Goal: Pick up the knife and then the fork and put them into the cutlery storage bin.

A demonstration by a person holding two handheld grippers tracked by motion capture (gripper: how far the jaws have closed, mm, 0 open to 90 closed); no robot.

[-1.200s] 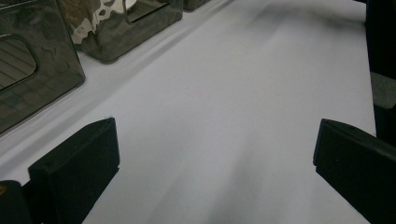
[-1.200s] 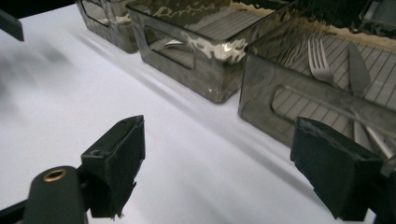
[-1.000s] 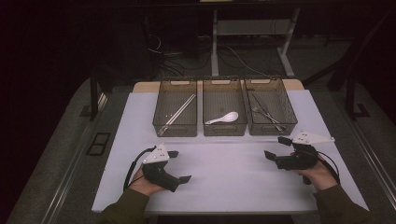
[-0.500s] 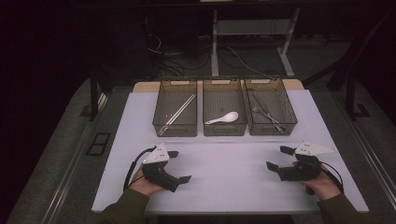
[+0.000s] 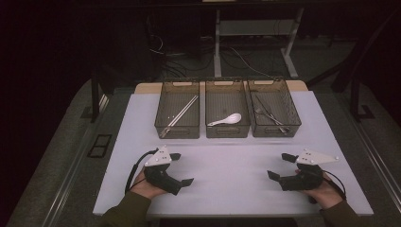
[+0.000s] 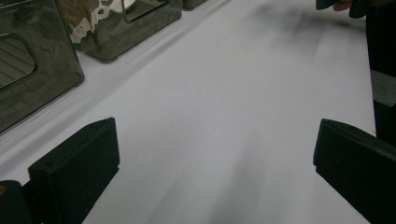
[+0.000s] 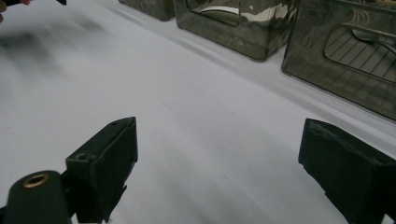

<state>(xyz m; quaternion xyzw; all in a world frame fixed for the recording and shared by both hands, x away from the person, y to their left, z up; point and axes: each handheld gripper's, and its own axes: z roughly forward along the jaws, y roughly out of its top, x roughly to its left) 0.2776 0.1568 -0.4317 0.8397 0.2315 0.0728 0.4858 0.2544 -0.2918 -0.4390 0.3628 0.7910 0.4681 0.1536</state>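
The right tool (image 7: 217, 158) has its two black jaws wide apart, and they have just been opening a little more; there is nothing between them, just the white table (image 7: 196, 107) under them. Beyond the jaws, at the top and right, stand smoked clear bins in a row. The nearest bin (image 7: 345, 65) has a handle cut-out in its wall. The next bin (image 7: 233, 28) is beside it, with something pale inside.

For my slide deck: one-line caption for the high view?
Two hand-held claws, left and right, open over a white table before three bins holding chopsticks, spoon, forks.
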